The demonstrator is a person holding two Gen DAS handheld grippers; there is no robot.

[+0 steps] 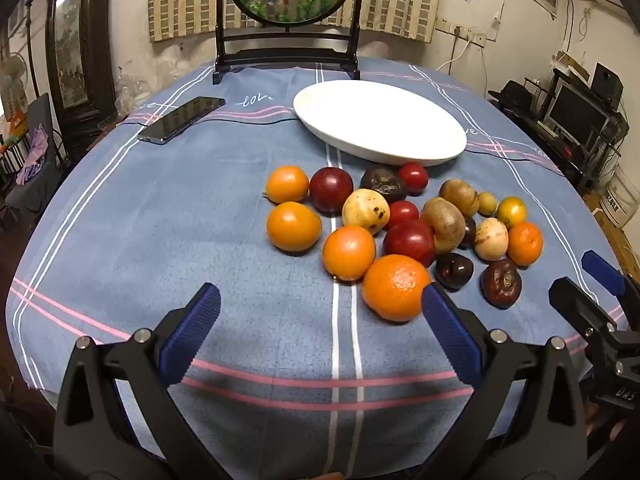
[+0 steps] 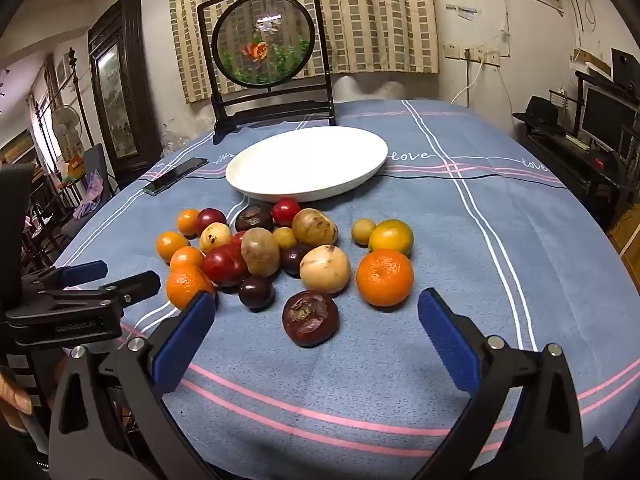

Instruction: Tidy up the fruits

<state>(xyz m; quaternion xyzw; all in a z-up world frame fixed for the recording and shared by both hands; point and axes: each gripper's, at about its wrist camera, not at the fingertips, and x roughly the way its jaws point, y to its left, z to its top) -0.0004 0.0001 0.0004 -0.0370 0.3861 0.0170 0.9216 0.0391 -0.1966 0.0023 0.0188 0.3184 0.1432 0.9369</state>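
Awaiting sorting: fruit pile (image 2: 280,252) on desk (image 2: 500,260), just before empty white plate (image 2: 308,166). Left tongs (image 1: 320,308), right tongs (image 2: 316,316) both spread, holding nothing. Advice: take outlying mandarin (image 2: 385,277) first, squeeze gently.

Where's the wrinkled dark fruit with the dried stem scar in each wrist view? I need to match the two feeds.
Left wrist: the wrinkled dark fruit lies at the right near edge of the pile, just ahead of the right gripper.
Right wrist: the same fruit lies low and central, nearest the camera, ahead of that gripper's open fingers.
Shared landmark: the white plate beyond the pile.
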